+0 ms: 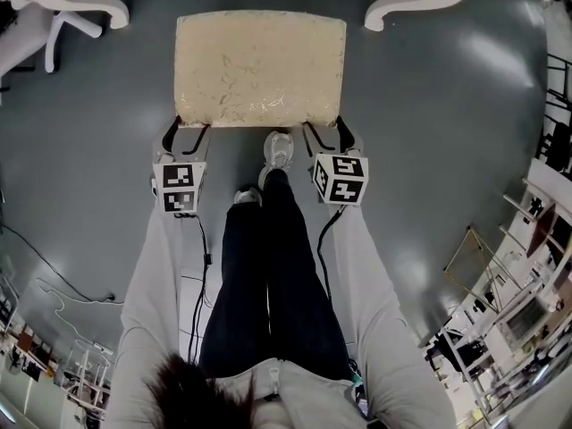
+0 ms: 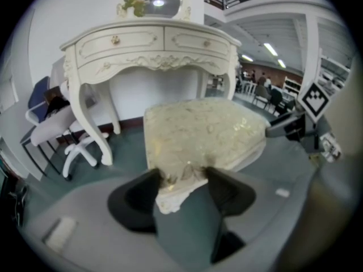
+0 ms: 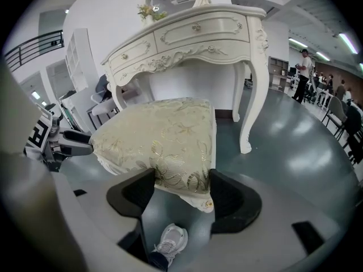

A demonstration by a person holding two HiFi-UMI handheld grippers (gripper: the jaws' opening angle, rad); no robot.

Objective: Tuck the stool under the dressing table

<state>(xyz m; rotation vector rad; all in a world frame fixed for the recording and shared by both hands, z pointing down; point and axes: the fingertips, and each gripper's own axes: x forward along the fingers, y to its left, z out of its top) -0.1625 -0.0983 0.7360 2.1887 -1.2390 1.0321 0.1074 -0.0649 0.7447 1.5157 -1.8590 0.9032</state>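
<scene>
The left tool (image 1: 188, 132) was clamped on the near left corner of the stool's (image 1: 259, 65) cushioned seat. In the left gripper view, its jaws pinched the fabric-covered edge between them (image 2: 182, 177). The right tool (image 1: 323, 130) gripped the near right corner the same way, its jaws closed on the floral edge (image 3: 181, 180). The two tools stood level with each other on the seat's near edge, so neither hand was nearer the work.

From both tools the stool lay straight ahead, standing on the grey floor (image 1: 447, 105). The seat's long axis ran crosswise, parallel to the front of the dressing table (image 2: 150, 44). The dressing table was directly beyond the stool. In the head view its two curved front legs (image 1: 89, 3) splayed to either side, and the seat's far edge was roughly level with their feet. The opening between the legs looked wider than the seat. The stool seemed about centred on that opening and barely entered, so the push would likely be straight forward with both hands evenly.

Both arms reached forward and down in light sleeves, symmetric and nearly straight. One shoe (image 1: 277, 150) was stepped forward between the tools, just behind the seat's near edge.
</scene>
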